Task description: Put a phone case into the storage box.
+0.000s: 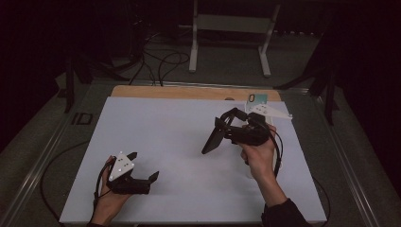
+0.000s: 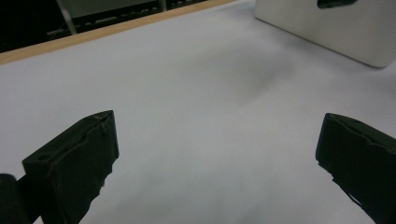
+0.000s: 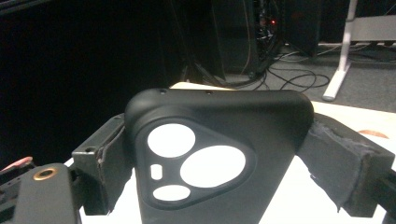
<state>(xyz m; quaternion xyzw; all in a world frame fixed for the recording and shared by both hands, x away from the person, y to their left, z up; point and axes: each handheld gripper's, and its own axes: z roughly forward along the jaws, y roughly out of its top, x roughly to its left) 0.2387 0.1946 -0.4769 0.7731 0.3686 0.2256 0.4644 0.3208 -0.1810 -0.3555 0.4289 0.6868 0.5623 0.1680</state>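
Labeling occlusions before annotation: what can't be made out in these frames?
- Black phone case: its lower end is cut off by the bottom edge of the right gripper view; in the high view it is small and dark against the right tongs.
- White box: cut by the top and right edges of the left gripper view, so its full shape is unknown.
- Teal-and-white item: high view, too small to identify, partly behind the grey plate.

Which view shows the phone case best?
The right gripper view: the black phone case sits close up between the right gripper jaws, camera cutouts clear. The high view shows it small, edge-on, held above the table. The left gripper view offers nothing clear.
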